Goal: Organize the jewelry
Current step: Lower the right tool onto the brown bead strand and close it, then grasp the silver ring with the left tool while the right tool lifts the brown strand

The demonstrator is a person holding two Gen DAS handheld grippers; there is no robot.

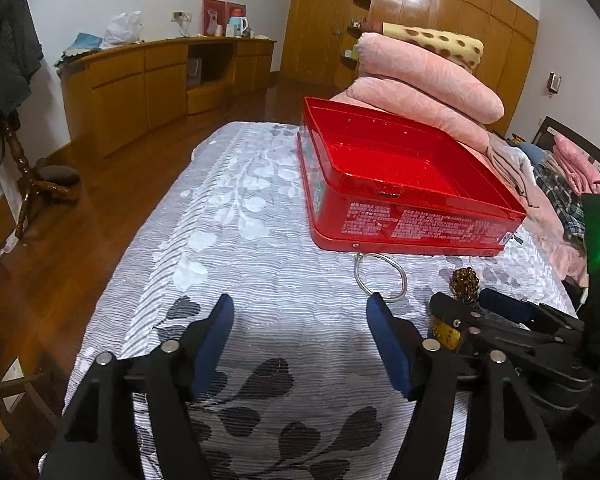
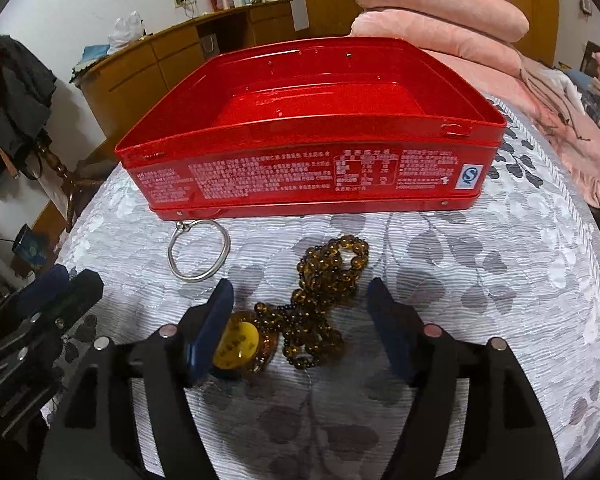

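The left tool [image 1: 300,320] stands spread over the patterned bedspread [image 1: 220,220], nothing between its blue pads. Just ahead of its right fingertip lies a silver bangle [image 2: 198,250], which touches the near wall of the open red tin [image 2: 312,176]. The tin lies ahead of both tools. To the right, the right tool [image 2: 300,312] is also spread, its pads clear of the amber bead strand [image 2: 324,288] heaped between its fingers. A yellow pendant [image 2: 236,346] on that strand sits against the inner side of its left finger.
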